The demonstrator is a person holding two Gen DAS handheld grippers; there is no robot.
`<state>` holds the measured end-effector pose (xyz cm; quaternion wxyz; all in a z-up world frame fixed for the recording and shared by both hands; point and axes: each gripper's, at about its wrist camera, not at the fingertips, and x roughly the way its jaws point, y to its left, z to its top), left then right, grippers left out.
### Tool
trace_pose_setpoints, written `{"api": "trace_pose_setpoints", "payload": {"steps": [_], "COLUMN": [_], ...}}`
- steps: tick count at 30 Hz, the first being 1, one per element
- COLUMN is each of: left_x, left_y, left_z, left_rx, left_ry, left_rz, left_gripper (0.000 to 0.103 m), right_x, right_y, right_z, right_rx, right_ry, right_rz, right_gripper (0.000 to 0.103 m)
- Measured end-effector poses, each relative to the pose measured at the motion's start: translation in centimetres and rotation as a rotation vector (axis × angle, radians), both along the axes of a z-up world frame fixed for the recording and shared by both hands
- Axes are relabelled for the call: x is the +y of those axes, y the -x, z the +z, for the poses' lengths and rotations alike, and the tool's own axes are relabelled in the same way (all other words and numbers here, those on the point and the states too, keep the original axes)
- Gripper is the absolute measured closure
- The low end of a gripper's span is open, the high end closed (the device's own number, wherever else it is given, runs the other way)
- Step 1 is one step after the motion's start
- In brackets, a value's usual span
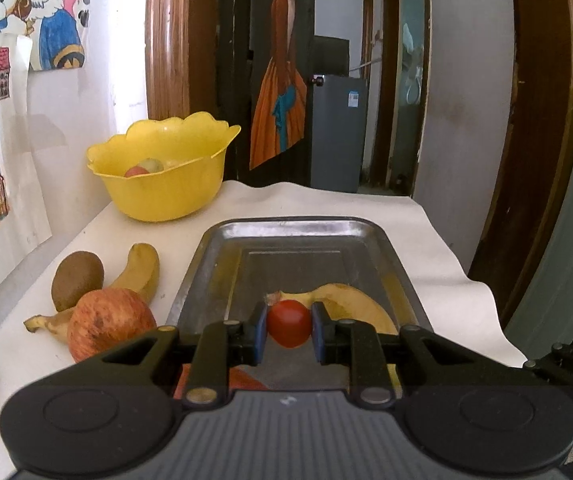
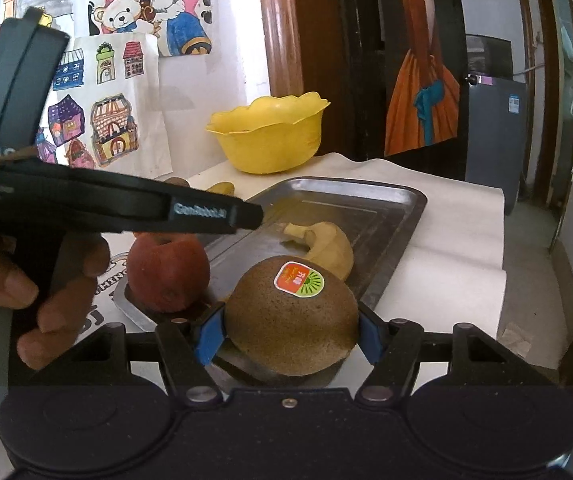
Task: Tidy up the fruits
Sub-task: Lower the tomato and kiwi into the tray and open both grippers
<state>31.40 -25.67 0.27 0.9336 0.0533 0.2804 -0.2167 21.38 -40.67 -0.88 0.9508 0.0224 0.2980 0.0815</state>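
Banana (image 1: 350,300) in tray (image 1: 298,226); bowl (image 1: 166,168) behind-left; apple (image 1: 110,322) left.

Readable text: "GenRobot.AI" in pale letters on the black left gripper (image 2: 214,213) body, left-centre of the right wrist view. Kiwi (image 2: 291,320) sticker (image 2: 299,279), frame centre, carries small white characters on orange, too small to read. Partial dark letters on the worktop (image 2: 446,248) paper at lower left, mostly hidden, unreadable.
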Motion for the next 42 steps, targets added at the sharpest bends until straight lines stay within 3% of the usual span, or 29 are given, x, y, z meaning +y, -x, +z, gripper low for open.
{"api": "trace_pose_setpoints", "payload": {"steps": [17,32,35,38,42], "left_x": [-0.9,-1.3,-1.1,-0.6,0.3], "left_y": [-1.5,-1.3,-1.1,-0.7,0.1], "left_z": [-0.9,-1.1,-0.8,-0.3,0.7], "left_rx": [0.065,0.066,0.062,0.044,0.025], "left_ry": [-0.039,-0.041,-0.030,-0.014,0.016], "left_rz": [-0.001,-0.003,0.002,0.015,0.038], "left_gripper": [0.078,0.077,0.072,0.052,0.041], "right_x": [0.4,0.5,0.4,0.2,0.4], "right_y": [-0.9,-0.8,-0.7,-0.5,-0.2], "right_z": [-0.6,-0.7,-0.6,-0.4,-0.3], "right_rx": [0.033,0.032,0.027,0.008,-0.004], "right_ry": [0.012,0.012,0.003,-0.004,0.013], "right_rz": [0.010,0.011,0.005,-0.005,-0.015], "right_gripper": [0.035,0.033,0.029,0.022,0.018]}}
